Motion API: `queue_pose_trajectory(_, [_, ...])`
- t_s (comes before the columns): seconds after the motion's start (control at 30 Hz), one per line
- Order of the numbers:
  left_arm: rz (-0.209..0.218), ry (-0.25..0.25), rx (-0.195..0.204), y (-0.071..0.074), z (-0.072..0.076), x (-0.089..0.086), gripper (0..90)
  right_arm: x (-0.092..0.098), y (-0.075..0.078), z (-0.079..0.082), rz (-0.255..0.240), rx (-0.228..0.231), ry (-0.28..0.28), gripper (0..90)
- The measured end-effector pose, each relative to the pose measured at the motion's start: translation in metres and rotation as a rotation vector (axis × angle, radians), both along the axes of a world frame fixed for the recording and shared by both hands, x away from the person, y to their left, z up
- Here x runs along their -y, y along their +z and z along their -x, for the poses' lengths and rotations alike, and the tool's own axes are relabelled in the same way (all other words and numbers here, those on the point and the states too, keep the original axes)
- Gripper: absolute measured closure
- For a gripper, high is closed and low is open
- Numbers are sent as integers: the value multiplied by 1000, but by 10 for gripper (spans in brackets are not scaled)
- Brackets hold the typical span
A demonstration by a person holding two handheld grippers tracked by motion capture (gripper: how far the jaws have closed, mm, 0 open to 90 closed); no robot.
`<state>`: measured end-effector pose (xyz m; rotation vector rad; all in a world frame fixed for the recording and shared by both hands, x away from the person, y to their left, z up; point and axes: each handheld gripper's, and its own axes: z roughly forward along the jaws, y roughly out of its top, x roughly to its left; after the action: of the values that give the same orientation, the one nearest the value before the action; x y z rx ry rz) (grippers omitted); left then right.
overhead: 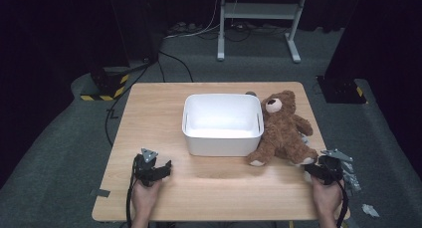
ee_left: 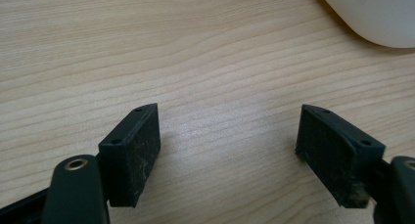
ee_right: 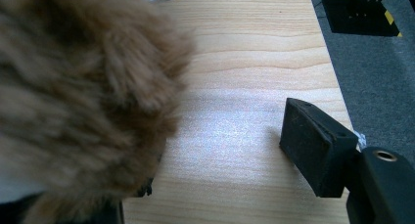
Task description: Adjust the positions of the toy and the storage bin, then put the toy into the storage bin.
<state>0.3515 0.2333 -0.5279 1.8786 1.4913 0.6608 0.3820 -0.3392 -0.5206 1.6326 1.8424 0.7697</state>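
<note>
Here the white bin sits in the middle of the table, with nothing seen inside. The teddy bear leans on the bin's right side. The right gripper is wide open at the bear's foot; its own view shows fuzzy fur up close. The left gripper is open over bare wood, left of the bin.

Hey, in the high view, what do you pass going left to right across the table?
left gripper → white bin → teddy bear → right gripper
</note>
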Motion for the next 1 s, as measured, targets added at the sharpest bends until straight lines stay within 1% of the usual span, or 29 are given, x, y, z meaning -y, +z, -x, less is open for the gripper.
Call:
queue_pose_trajectory(0.2, [0,1,0,0,0,0,245,0,0,0,-2,0,0,333])
queue_pose_trajectory(0.23, [-2,1,-2,0,0,0,246,0,-1,0,0,7,-1,333])
queue_pose_trajectory(0.3, [-2,2,-2,0,0,0,246,0,0,0,-2,-1,1,333])
queue_pose_trajectory(0.7, [-2,4,-3,0,0,0,248,0,-1,0,0,6,0,329])
queue_pose_trajectory(0.77, [-3,4,-2,0,0,0,247,0,0,0,-6,2,0,313])
queue_pose_trajectory(0.87, [-3,6,-3,0,0,0,248,-1,0,-1,-8,-14,22,250])
queue_pose_trajectory(0.9, [-4,5,-3,0,0,0,247,-1,-1,-1,-1,-4,24,234])
queue_pose_trajectory(0.93, [-3,5,-3,0,0,0,247,-1,0,0,-6,-18,26,224])
queue_pose_trajectory(1.0, [-3,7,-3,0,0,0,247,-1,-1,0,-6,-20,37,218])
